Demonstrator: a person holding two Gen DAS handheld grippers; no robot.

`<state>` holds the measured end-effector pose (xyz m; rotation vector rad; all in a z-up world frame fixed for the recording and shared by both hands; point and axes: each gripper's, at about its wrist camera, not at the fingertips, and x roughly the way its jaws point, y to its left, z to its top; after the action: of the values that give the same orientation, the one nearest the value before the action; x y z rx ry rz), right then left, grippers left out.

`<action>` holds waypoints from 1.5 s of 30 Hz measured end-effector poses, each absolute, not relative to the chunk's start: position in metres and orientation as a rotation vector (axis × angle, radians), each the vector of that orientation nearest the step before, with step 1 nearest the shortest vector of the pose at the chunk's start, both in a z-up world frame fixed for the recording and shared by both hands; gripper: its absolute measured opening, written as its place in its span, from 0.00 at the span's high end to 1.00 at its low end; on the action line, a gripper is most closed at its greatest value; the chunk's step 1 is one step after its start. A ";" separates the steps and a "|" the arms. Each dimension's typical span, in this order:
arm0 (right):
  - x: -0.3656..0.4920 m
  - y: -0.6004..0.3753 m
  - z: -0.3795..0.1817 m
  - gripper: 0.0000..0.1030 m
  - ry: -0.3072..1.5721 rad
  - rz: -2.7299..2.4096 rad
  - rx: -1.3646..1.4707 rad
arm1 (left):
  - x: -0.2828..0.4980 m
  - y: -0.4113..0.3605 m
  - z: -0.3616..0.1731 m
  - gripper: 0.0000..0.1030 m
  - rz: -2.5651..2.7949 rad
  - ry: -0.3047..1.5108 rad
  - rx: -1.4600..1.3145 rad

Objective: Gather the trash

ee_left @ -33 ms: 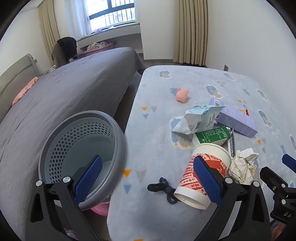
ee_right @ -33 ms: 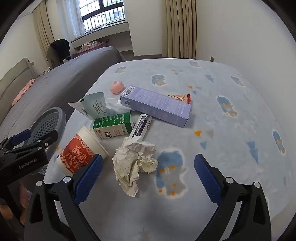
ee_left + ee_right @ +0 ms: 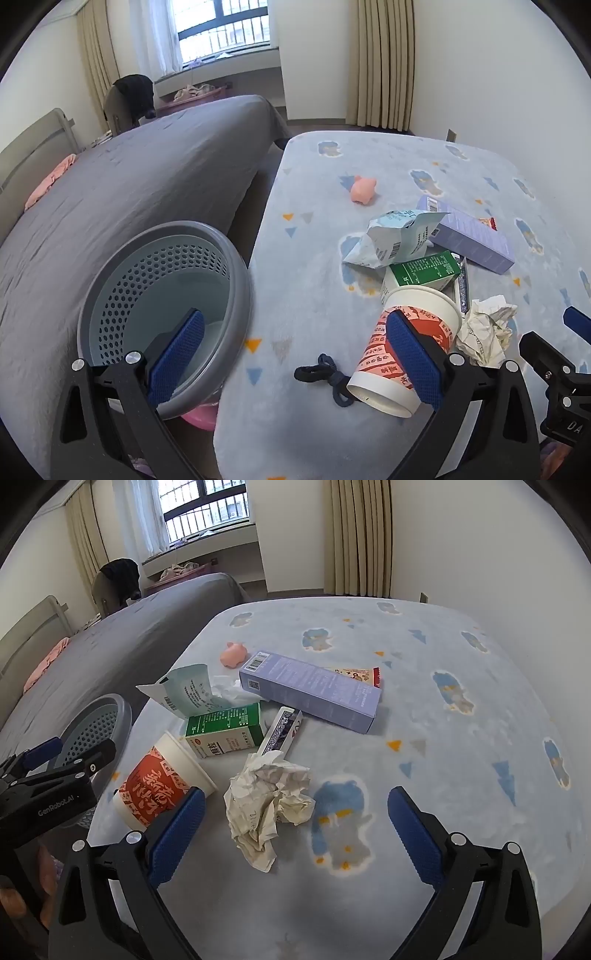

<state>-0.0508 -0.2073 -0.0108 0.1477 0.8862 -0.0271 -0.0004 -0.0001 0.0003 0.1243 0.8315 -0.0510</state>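
Hovering over the blanket, both grippers are spread wide and holding nothing. Right gripper is sitting low, with the crumpled paper lying between its fingers, nearer the left pad. The cup, tipped on its side, is lying just outside that left finger, touching the green carton.

Left gripper is hanging over the blanket edge: the bin is behind its left finger, the cup behind its right finger, a black hair tie in the gap.

Judging the paper the likely first pick. It is looking soft and springy, so centring it between the pads and closing firmly on the bulk, not a loose flap, is advisable. The left pad should be kept clear of the cup while closing. The bin is well off to the left.
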 end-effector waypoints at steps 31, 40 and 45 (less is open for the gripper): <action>-0.055 -0.217 -0.004 0.08 0.868 -0.056 0.149 | -0.012 -0.004 0.004 0.06 -0.053 0.818 0.152; -0.057 -0.218 -0.003 0.08 0.861 -0.065 0.147 | -0.014 -0.004 0.002 0.06 -0.054 0.818 0.153; -0.057 -0.218 -0.002 0.08 0.856 -0.064 0.149 | -0.014 -0.005 0.001 0.06 -0.053 0.818 0.154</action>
<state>-0.0569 -0.2185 -0.0019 0.1489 0.8565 -0.0641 -0.0143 -0.0049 0.0009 0.1537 0.8180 -0.0534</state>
